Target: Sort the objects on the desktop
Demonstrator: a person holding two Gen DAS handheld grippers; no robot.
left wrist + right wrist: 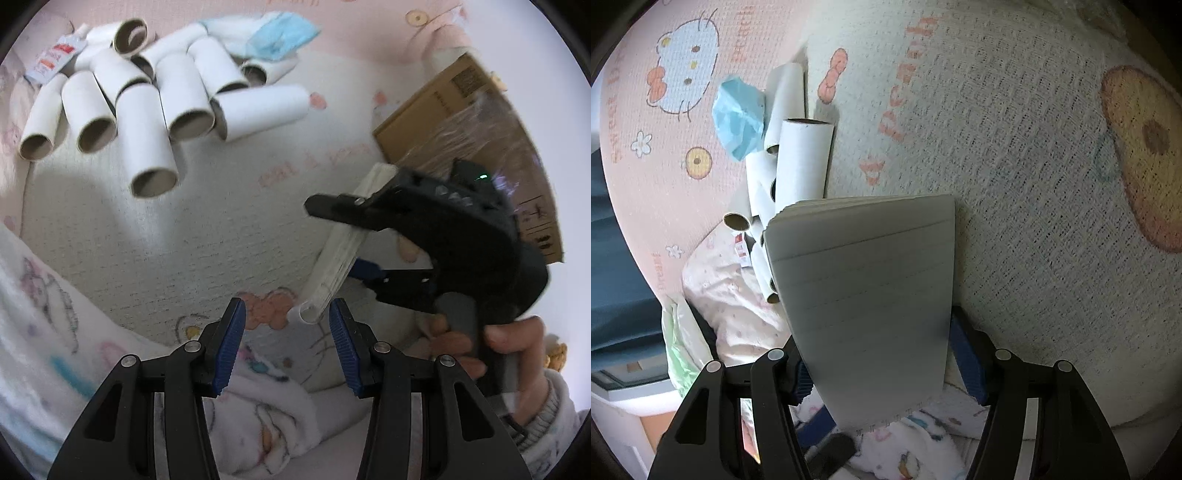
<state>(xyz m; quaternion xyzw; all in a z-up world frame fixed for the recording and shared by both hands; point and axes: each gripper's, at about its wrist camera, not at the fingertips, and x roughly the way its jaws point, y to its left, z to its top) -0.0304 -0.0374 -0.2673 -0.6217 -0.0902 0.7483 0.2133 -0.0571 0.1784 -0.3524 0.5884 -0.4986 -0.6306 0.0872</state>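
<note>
While the right tongs [354,236] clamp a lined notepad [864,295] held above the patterned mat [207,229], we see the left tongs [286,347] apart and empty just beside its lower end. Cardboard tubes [147,107] lie piled farther off, beside a blue face mask [280,35].

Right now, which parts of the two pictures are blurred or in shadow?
Left wrist view: the right gripper and the notepad it holds are motion-blurred, the cardboard box too; the paper tubes are fairly sharp and cast soft shadows. Right wrist view: the notepad's face is shaded grey; the mat is sharp at centre, softer toward the rim.
</note>
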